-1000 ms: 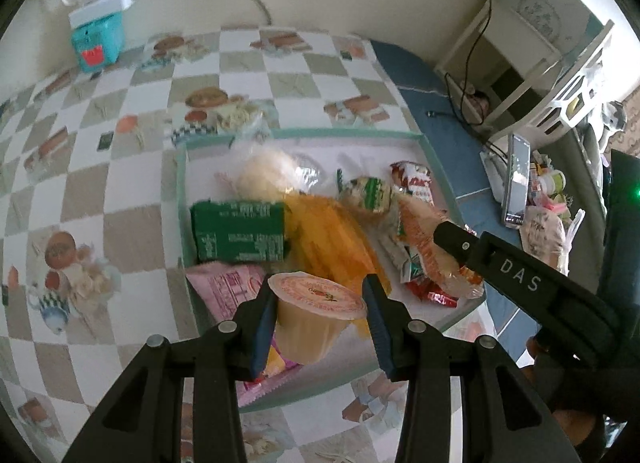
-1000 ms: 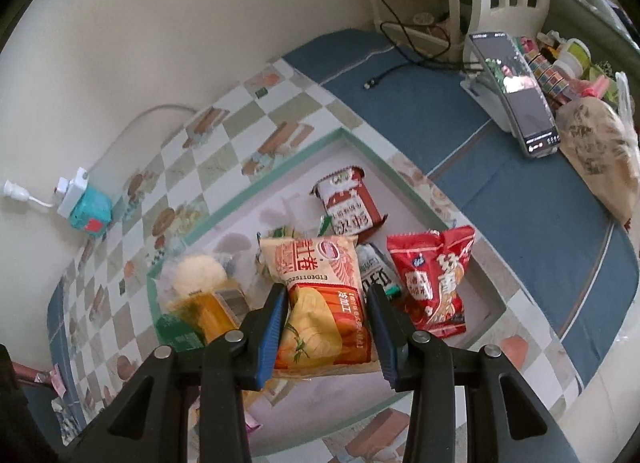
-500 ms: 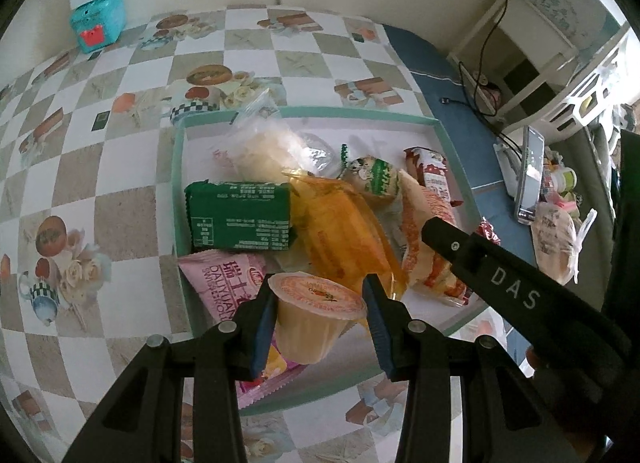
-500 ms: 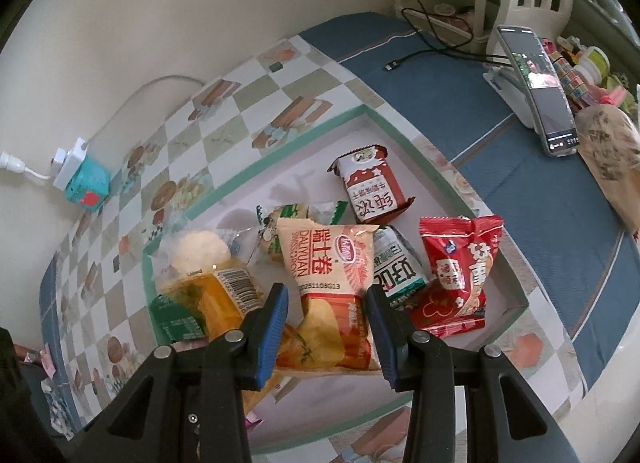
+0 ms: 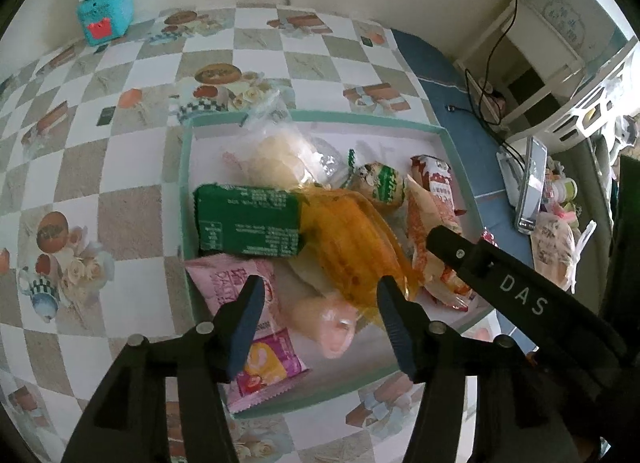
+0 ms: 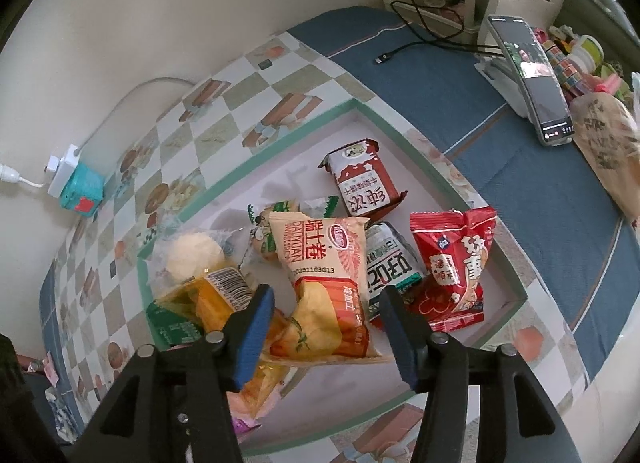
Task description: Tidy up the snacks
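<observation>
In the green-rimmed tray [image 5: 185, 167], the pink snack packet [image 5: 256, 327] lies leftmost, the jelly cup [image 5: 324, 319] on its side beside it under the wide-open, empty left gripper [image 5: 320, 303]. Further right, the right gripper [image 6: 326, 319], also wide and empty, straddles the orange Swiss-roll bag [image 6: 320, 283]. Both should probably lift straight up, clear of neighbouring packets.

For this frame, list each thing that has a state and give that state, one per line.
Left tool: open, holding nothing.
Right tool: open, over the orange cake pack.
Jelly cup: tipped on its side in the tray, blurred.
Pink packet: flat in the tray.
Green packet: flat, sealed.
Red packet: lying sealed.
Phone: screen lit, propped on a stand.
</observation>
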The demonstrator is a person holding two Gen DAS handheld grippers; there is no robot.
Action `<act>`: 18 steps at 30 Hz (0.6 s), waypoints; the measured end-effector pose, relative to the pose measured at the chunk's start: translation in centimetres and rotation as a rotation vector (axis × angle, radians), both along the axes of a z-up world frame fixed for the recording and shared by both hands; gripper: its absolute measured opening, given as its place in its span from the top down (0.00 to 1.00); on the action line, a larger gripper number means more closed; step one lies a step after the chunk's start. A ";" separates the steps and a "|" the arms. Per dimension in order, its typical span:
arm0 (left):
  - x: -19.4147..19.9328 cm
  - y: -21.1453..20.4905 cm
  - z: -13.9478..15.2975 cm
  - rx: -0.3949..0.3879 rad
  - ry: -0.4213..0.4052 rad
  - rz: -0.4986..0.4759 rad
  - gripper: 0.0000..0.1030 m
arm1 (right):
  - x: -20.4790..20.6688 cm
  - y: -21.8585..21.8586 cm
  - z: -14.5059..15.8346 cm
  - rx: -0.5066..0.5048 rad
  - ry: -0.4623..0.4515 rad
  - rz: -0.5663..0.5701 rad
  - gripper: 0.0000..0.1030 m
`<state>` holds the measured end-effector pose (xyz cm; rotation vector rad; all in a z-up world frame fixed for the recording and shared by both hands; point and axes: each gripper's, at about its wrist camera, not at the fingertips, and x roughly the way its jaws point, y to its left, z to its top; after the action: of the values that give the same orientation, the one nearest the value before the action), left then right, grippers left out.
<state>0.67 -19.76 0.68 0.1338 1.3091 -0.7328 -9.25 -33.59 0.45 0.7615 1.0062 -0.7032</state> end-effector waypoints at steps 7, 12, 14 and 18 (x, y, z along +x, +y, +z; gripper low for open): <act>1.6 1.9 1.0 -0.023 -0.013 0.080 0.31 | -0.4 -0.4 -0.1 0.006 -0.001 -0.024 0.27; 3.8 4.6 1.2 -0.004 -0.049 0.203 0.26 | -0.4 -0.4 0.0 -0.011 -0.006 -0.033 0.12; 4.5 5.5 1.0 0.035 -0.081 0.248 0.18 | -0.3 -0.3 0.0 -0.015 -0.009 -0.032 0.06; 5.7 7.2 0.6 0.068 -0.106 0.315 0.18 | 0.0 0.0 0.2 -0.025 -0.019 -0.018 0.00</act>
<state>6.36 -12.60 1.26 0.0194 1.2189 -0.4077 -9.23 -33.59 0.61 0.7553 0.9733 -0.7217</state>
